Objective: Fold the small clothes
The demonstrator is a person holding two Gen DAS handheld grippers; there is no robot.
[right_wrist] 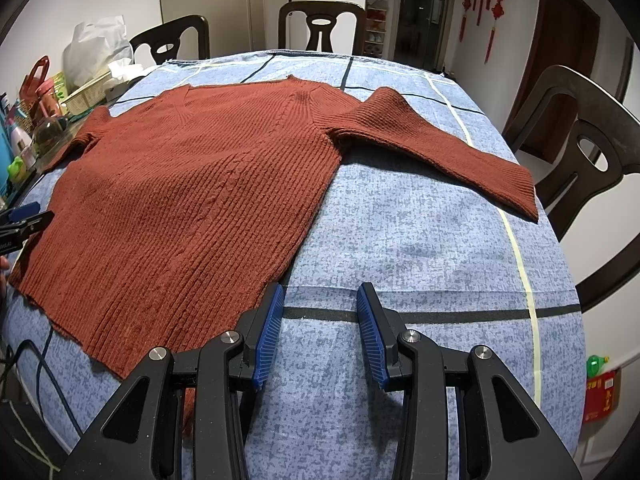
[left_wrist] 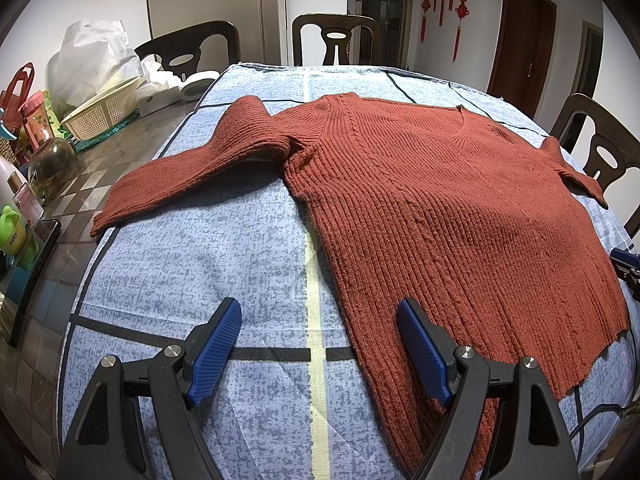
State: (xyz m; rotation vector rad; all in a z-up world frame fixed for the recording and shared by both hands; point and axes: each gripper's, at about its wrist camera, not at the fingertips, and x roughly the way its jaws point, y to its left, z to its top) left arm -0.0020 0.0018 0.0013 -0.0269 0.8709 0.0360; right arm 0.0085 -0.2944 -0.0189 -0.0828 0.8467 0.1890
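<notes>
Near hem, both our grippers empty, jaws apart. Left gripper (left_wrist: 320, 344) straddles sweater's (left_wrist: 460, 208) left edge: one finger over blue cloth (left_wrist: 180, 264), other over knit. Right gripper (right_wrist: 320, 332) sits just beside opposite hem corner, fingers over cloth. Sweater lies flat, front up, long axis running away from us toward neckline (left_wrist: 460, 120). Left sleeve (left_wrist: 188, 176) angles out toward left gripper's side; right sleeve (right_wrist: 452, 144) toward right. We judge each arm nearer its own sleeve.

Each gripper (left_wrist: 320, 344) (right_wrist: 320, 328): black frame, 2 blue ribbed pads, silver screws.
</notes>
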